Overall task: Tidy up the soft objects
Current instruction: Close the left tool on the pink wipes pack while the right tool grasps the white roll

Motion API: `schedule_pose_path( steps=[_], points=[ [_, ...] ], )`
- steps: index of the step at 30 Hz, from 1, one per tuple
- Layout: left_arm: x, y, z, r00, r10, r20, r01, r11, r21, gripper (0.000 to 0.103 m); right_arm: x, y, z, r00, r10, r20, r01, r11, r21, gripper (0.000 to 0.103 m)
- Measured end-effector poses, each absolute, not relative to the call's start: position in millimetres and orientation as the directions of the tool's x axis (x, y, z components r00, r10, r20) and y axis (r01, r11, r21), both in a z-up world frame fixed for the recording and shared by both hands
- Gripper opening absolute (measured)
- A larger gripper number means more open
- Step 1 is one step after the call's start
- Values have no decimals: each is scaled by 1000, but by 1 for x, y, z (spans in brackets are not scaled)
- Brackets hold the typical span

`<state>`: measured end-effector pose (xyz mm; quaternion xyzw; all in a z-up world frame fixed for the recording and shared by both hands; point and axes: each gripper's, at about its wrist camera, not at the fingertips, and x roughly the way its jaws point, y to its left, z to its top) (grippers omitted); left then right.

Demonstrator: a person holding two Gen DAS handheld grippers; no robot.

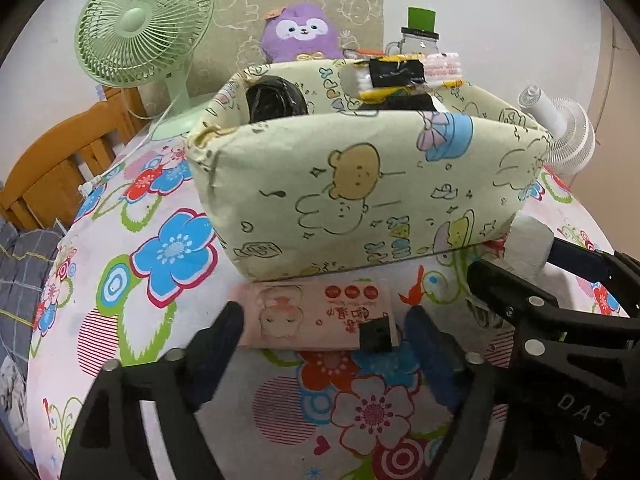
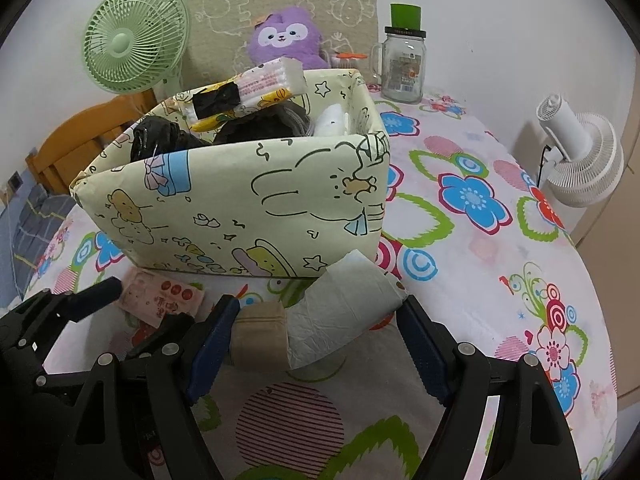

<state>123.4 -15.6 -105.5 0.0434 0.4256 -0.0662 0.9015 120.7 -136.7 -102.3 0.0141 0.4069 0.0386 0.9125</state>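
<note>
A green fan (image 1: 144,24) stands far left on the tabletop (image 1: 120,272). The left hand-held gripper (image 1: 320,326) is spread around a pink pack (image 1: 316,316) lying just before the box (image 1: 360,184), which blocks the way ahead. The right hand-held gripper (image 2: 320,320) pinches a white roll (image 2: 340,312) near the box corner. A jar (image 2: 402,64) and a white fan (image 2: 580,160) stand further right.
</note>
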Motion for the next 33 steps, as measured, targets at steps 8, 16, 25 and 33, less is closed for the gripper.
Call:
schedule_pose_path(
  steps=[8,16,25,33],
  points=[
    [136,-6,-109,635,-87,-768,144,989,7,99,128,-131,-98,668,76,-740,-64,997,45,82],
    [147,-5,-122,578,-139,-804,174,984,-45,103,133,-129,-104,653,68,-754,-64,997,35,82],
    [147,-7,-122,585,-113,-803,171,985,-14,93,135,-128,-108,642,71,-763,-60,997,42,82],
    [133,-14,-110,615,-98,-782,190,981,26,83,131,-129,-106,646,70,-760,-58,997,43,82]
  ],
)
